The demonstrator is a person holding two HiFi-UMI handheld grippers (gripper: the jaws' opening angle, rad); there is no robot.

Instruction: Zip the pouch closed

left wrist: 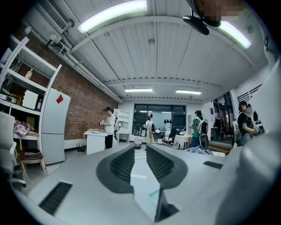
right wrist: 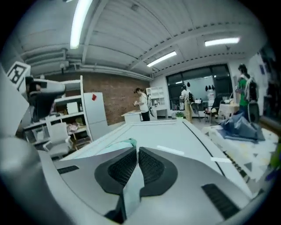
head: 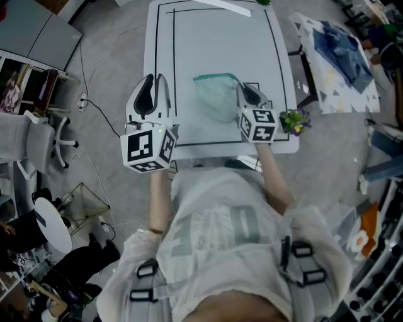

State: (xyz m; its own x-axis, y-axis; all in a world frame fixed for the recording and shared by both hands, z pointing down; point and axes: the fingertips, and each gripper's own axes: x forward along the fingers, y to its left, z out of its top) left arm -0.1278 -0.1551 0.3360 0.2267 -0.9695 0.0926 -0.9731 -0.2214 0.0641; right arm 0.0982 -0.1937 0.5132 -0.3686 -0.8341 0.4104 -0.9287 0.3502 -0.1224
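Note:
A see-through pale green pouch [head: 216, 95] lies on the white table [head: 220, 38], near its front right. My right gripper [head: 242, 87] is at the pouch's right edge and is shut on it. In the right gripper view, pale fabric of the pouch [right wrist: 130, 189] runs between the closed jaws of that gripper [right wrist: 137, 150]. My left gripper [head: 155, 80] hangs over the table's left edge, apart from the pouch. Its jaws [left wrist: 139, 147] stand a little apart with nothing between them.
A small plant with purple flowers [head: 295, 119] sits at the table's front right corner. A white strip [head: 223, 5] lies at the far edge. A second table with blue cloth [head: 343, 50] stands to the right, and a chair [head: 38, 141] and cables to the left.

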